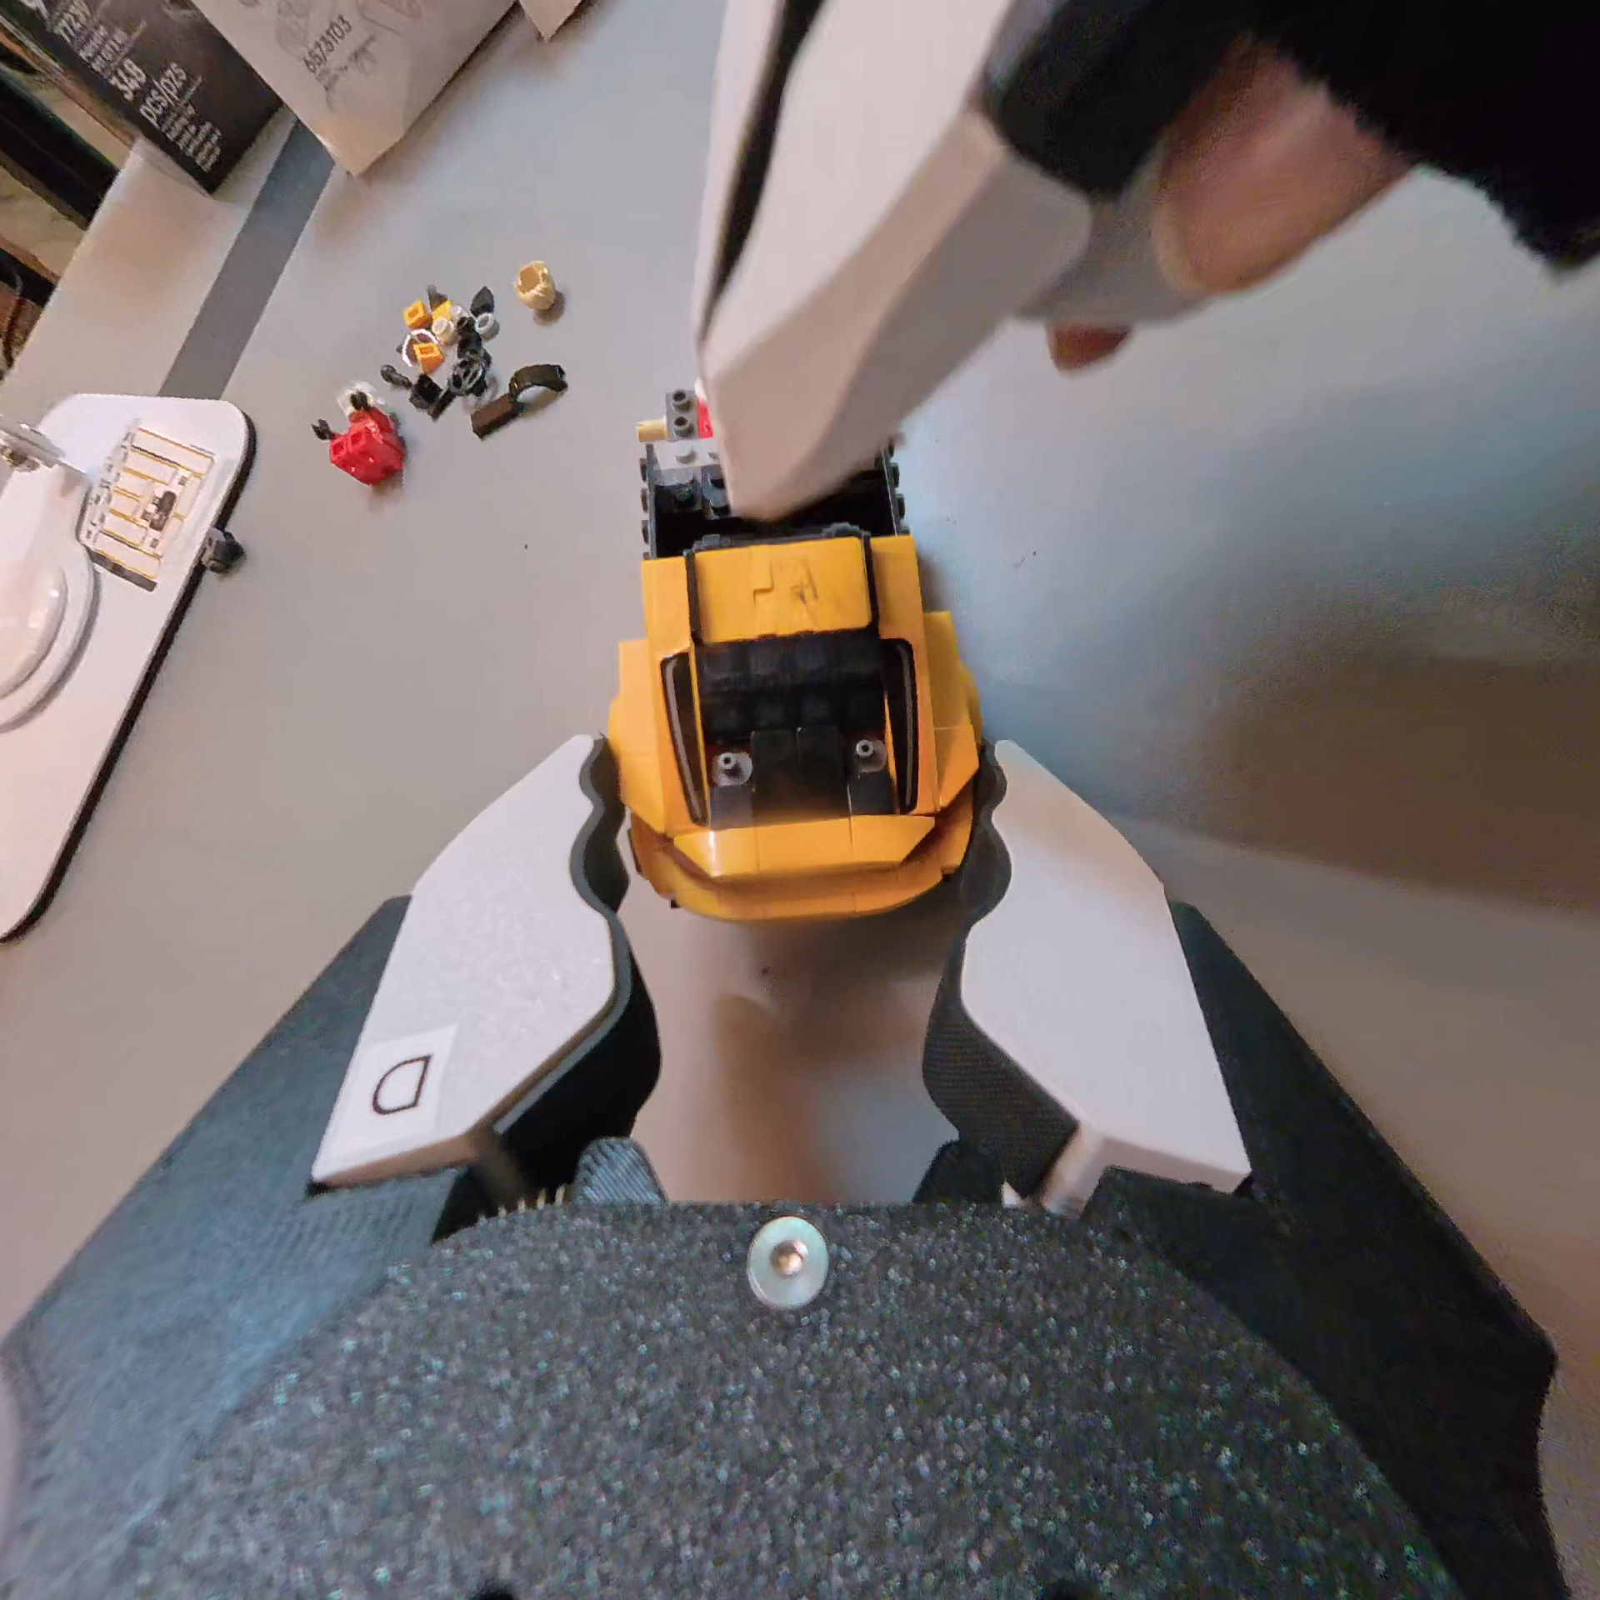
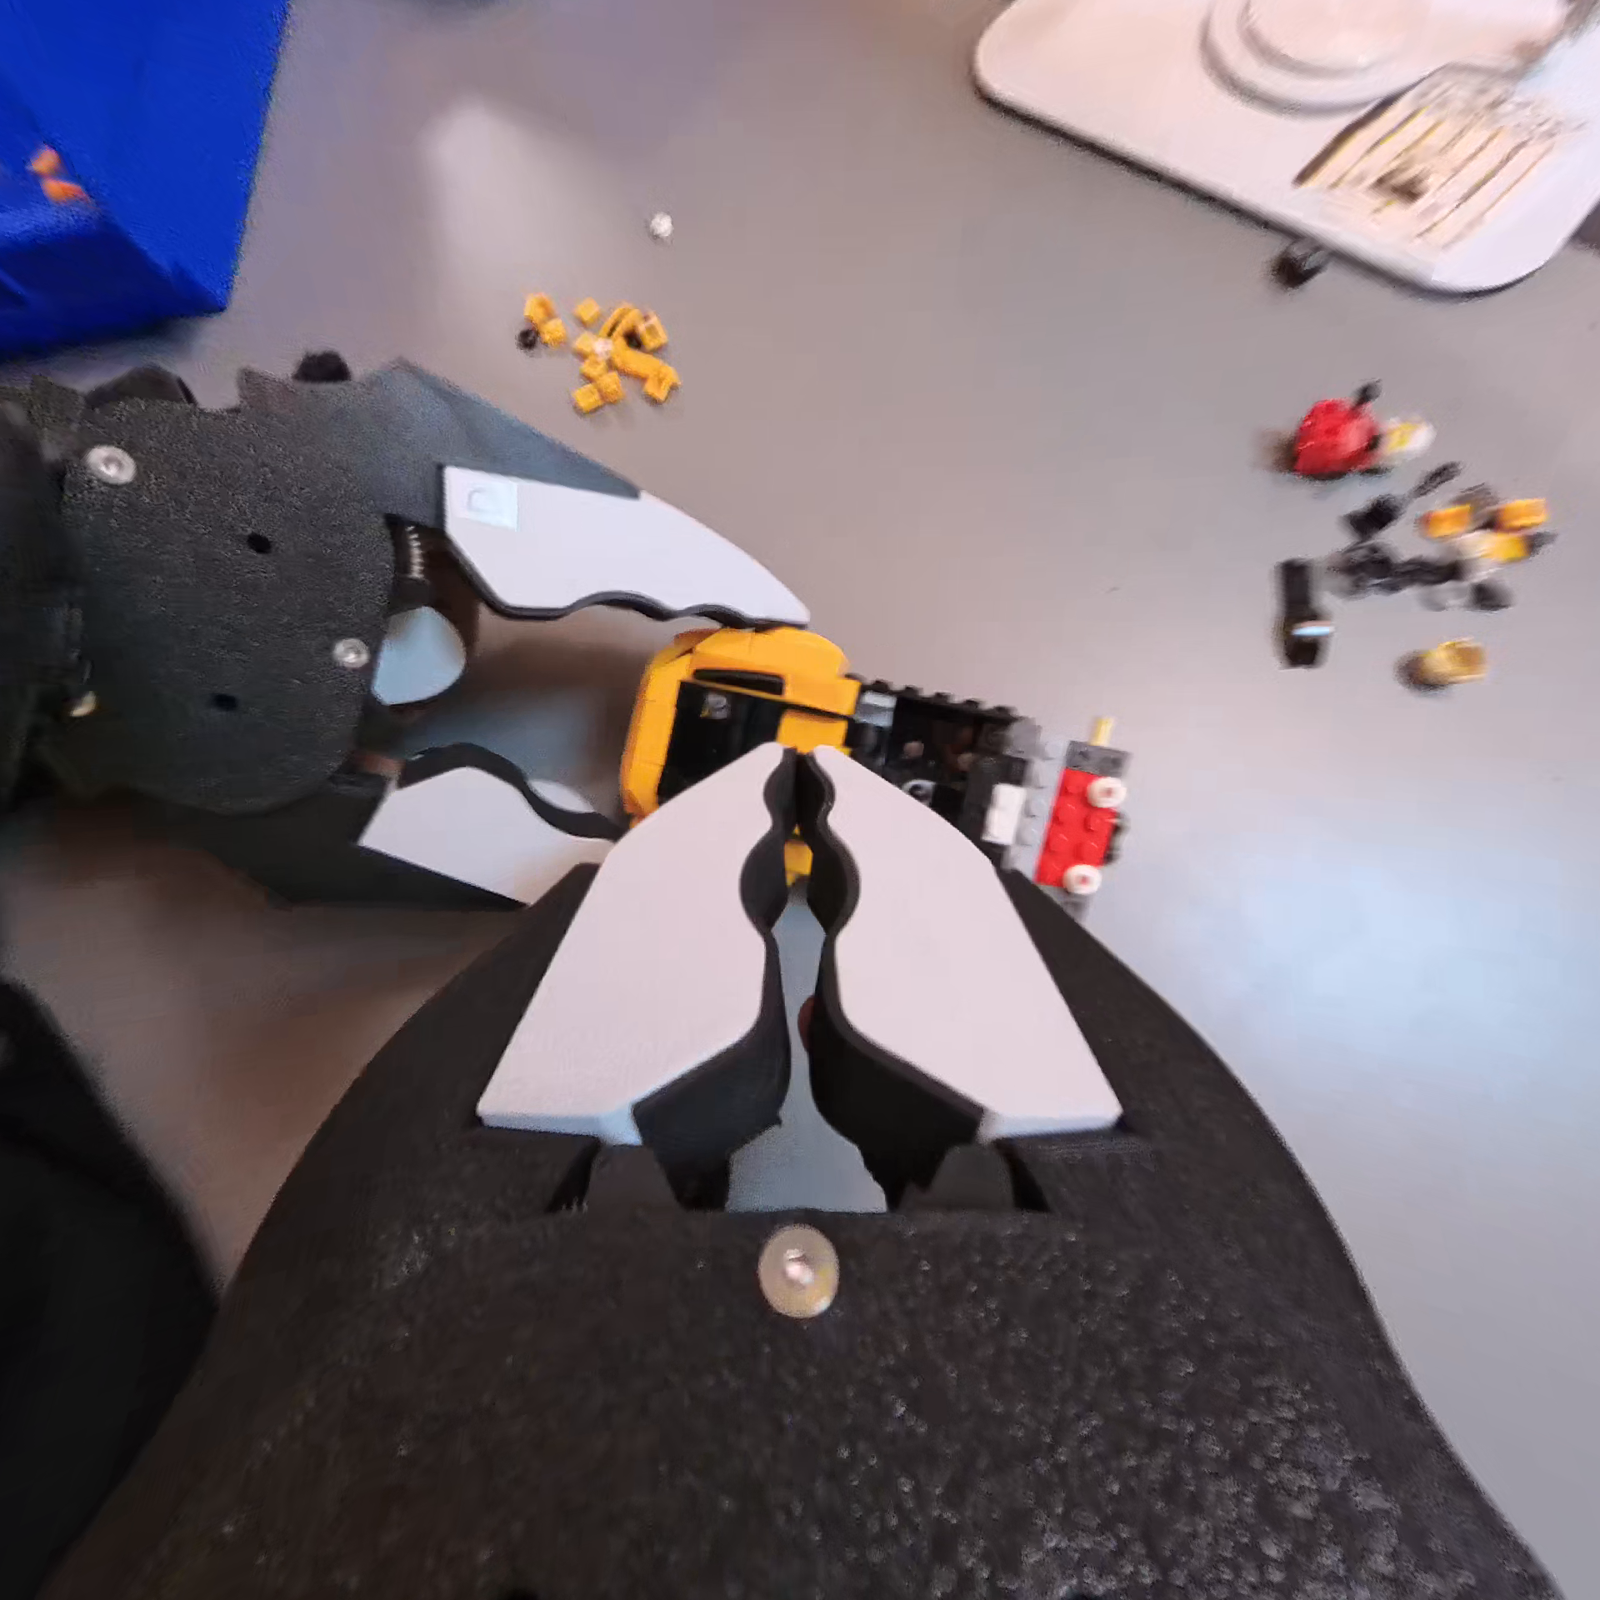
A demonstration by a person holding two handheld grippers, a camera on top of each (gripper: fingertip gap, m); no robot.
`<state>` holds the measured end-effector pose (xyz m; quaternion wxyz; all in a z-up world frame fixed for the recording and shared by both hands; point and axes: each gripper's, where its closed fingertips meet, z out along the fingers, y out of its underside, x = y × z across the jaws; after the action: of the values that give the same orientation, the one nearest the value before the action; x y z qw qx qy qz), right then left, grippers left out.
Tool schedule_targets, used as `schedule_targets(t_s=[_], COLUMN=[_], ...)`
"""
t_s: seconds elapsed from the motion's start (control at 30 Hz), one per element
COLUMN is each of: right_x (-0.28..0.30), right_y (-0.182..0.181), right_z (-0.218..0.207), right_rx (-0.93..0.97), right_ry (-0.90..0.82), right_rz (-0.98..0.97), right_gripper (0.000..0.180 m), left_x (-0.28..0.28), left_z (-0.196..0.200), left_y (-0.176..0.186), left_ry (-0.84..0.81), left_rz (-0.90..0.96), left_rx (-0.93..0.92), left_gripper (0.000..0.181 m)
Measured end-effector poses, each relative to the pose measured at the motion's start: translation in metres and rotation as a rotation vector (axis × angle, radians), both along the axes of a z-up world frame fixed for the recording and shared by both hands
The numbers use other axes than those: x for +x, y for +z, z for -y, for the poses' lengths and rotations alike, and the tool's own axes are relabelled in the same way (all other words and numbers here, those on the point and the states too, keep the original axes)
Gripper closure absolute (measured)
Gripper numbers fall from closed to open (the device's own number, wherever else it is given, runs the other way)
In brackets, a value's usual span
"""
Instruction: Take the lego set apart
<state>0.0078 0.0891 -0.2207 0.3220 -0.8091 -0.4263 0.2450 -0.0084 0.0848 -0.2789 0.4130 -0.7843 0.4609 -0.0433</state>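
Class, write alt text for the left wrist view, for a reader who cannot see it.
The left hand-held gripper clamps the end of a yellow lego car on a grey table, while the right hand-held gripper reaches down into its stripped black middle. Loose removed pieces lie to the left, near a white board.

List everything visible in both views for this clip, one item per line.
toy car: one, yellow and black, partly stripped, table centre.
mixed loose pieces: one cluster, black, orange, red, beyond the car.
yellow loose pieces: one cluster, right wrist view only.
tan piece: one, beside the mixed cluster.
white board: one, with clear dish and sheet, table edge.
black box: one, far corner.
paper sheets: several, white, by the box.
blue bag: one, table edge.
left gripper: jaws clamping the car's yellow end.
right gripper: jaws shut, tips at the car's middle.
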Motion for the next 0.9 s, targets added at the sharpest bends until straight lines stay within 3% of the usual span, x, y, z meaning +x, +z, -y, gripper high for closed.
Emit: schedule_targets(t_s=[0.07, 0.2, 0.27, 0.43, 0.7, 0.9], right_x=[0.012, 0.02, 0.017, 0.005, 0.001, -0.001], right_y=[-0.007, 0.002, -0.003, -0.017, -0.022, -0.022], right_z=[-0.008, -0.009, -0.003, 0.0, 0.0, 0.0], right_rx=[0.024, 0.028, 0.006, -0.009, -0.094, -0.058], right_ry=[-0.018, -0.047, -0.034, -0.031, 0.0, 0.016], right_rz=[0.063, 0.007, 0.029, 0.023, -0.052, -0.013], right_gripper=[0.18, 0.18, 0.164, 0.154, 0.16, 0.161], left_x=[0.002, 0.0, 0.001, 0.0, 0.0, -0.001], left_z=[0.002, 0.001, 0.0, -0.002, -0.002, -0.003], left_y=[0.001, 0.001, 0.002, 0.003, 0.003, 0.003], left_ry=[-0.017, -0.016, -0.018, -0.016, -0.017, -0.01], left_rz=[-0.024, -0.014, -0.018, -0.036, -0.057, -0.06], left_rx=[0.022, 0.02, 0.03, 0.057, 0.055, 0.043], left_gripper=[0.103, 0.103, 0.103, 0.103, 0.103, 0.103])
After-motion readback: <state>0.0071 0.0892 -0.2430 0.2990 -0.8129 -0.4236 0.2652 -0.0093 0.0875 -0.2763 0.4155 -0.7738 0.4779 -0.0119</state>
